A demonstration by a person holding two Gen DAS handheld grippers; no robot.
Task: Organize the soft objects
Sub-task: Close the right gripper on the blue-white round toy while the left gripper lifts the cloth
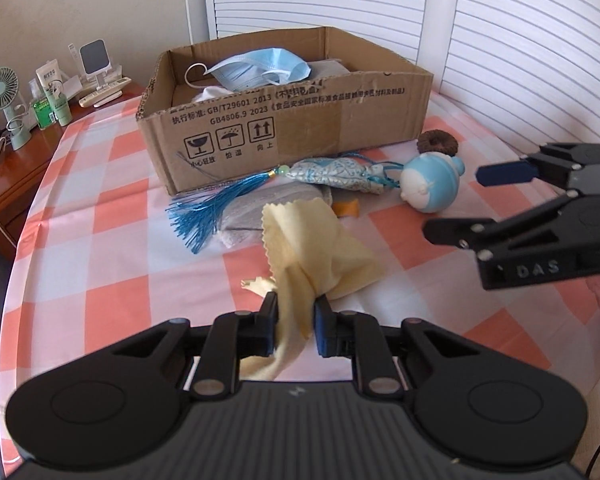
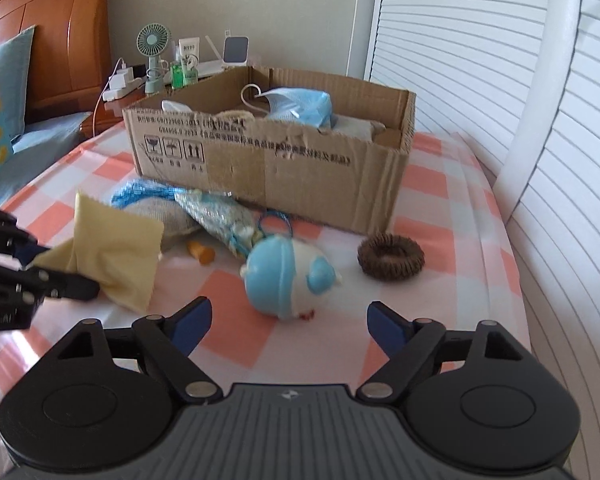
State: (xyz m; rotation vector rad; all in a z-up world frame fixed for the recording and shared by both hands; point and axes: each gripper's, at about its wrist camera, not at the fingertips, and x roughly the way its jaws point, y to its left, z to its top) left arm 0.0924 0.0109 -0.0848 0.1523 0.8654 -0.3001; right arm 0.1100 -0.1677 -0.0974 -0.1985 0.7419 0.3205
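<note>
My left gripper point(image 1: 295, 312) is shut on a pale yellow cloth point(image 1: 312, 248), held just above the checked bedcover; the cloth also shows in the right wrist view point(image 2: 116, 252). My right gripper point(image 2: 288, 324) is open and empty, just short of a blue and white soft doll point(image 2: 288, 280). The same right gripper point(image 1: 452, 204) shows at the right of the left wrist view. A cardboard box point(image 1: 300, 132) behind holds a blue face mask point(image 1: 256, 70). A blue tasselled sachet point(image 1: 332, 178), a grey pouch point(image 1: 252, 216) and a brown hair scrunchie point(image 2: 391, 258) lie in front of the box.
The checked pink and white cover point(image 1: 120, 240) spreads over the bed. A wooden nightstand point(image 1: 16, 168) at the left holds a small fan point(image 1: 2, 92), bottles and chargers. White louvred doors point(image 2: 500, 80) stand behind and to the right. A small orange piece point(image 2: 202, 252) lies by the pouch.
</note>
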